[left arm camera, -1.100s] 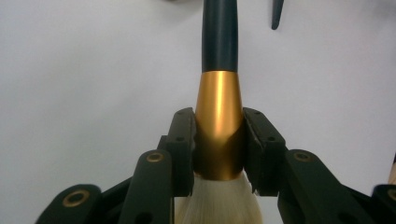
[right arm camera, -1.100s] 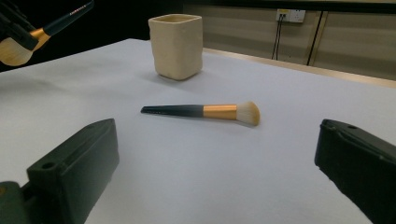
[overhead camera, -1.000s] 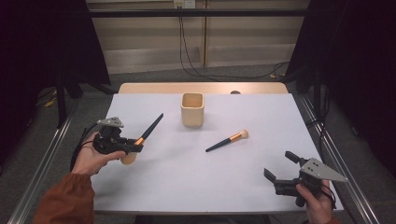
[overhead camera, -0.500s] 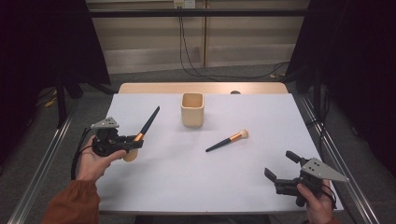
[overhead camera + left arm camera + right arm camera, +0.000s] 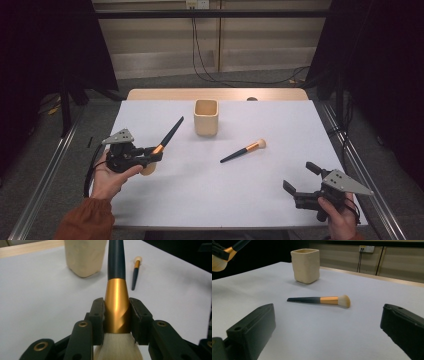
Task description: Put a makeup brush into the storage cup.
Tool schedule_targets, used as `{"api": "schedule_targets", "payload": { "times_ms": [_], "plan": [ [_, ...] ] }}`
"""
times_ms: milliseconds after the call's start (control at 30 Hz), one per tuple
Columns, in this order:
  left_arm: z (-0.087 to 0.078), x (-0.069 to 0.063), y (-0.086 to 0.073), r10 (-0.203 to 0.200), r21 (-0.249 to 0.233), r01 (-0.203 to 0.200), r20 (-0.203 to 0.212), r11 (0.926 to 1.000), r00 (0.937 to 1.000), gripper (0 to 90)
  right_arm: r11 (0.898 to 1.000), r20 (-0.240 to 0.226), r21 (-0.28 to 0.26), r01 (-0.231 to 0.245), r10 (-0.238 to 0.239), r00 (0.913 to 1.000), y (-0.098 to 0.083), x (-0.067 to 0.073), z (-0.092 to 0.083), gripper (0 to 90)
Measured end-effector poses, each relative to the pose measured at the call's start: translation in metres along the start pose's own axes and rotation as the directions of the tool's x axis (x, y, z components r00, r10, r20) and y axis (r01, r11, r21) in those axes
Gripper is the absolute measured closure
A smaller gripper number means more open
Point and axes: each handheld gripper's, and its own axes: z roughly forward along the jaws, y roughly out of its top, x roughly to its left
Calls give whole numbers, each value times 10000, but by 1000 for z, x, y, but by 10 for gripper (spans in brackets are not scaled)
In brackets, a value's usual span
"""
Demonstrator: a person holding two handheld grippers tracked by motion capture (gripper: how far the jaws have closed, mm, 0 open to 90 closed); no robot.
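Seen from the high view: left gripper [image 5: 156, 156] clamped on the gold ferrule of a large brush [image 5: 167, 137], held off the white table [image 5: 165, 200] at its left side, dark handle slanting up and away toward the beige cup [image 5: 206, 117], bristles hanging back near the hand; probably gripped so for dropping handle-first into the cup. Second brush [image 5: 243, 150] lying flat near the middle, well apart from the right gripper [image 5: 301, 181], which rests wide open and empty at the right corner. Seen from the left gripper view: pads [image 5: 98, 315] pressing both sides of the ferrule [image 5: 117, 306], long axis running straight ahead, cup [image 5: 85, 256] just left of that line. Seen from the right gripper view: jaws spread wide, lying brush [image 5: 319, 300] between them farther off, bristles to the right, handle tip to the left, cup [image 5: 305, 265] behind.
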Motion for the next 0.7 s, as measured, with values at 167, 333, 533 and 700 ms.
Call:
{"api": "schedule_targets", "payload": {
  "times_ms": [167,333,533,700],
  "plan": [
    [8,-11,7,235,-1,-236,439,9997,9988,667,10000,9,-10,-21,21,10000,0,0,0,0],
    [15,-20,12,345,-88,-339,853,9994,9958,667,10000,8,-25,-22,22,10000,0,0,0,0],
    [23,-28,15,517,-2,-521,1256,9986,9907,667,10000,-8,-21,-3,3,10000,0,0,0,0],
    [32,-37,18,604,141,-636,1626,9979,9848,667,10000,-68,-22,60,-60,10000,0,1,1,0]
  ]
}}
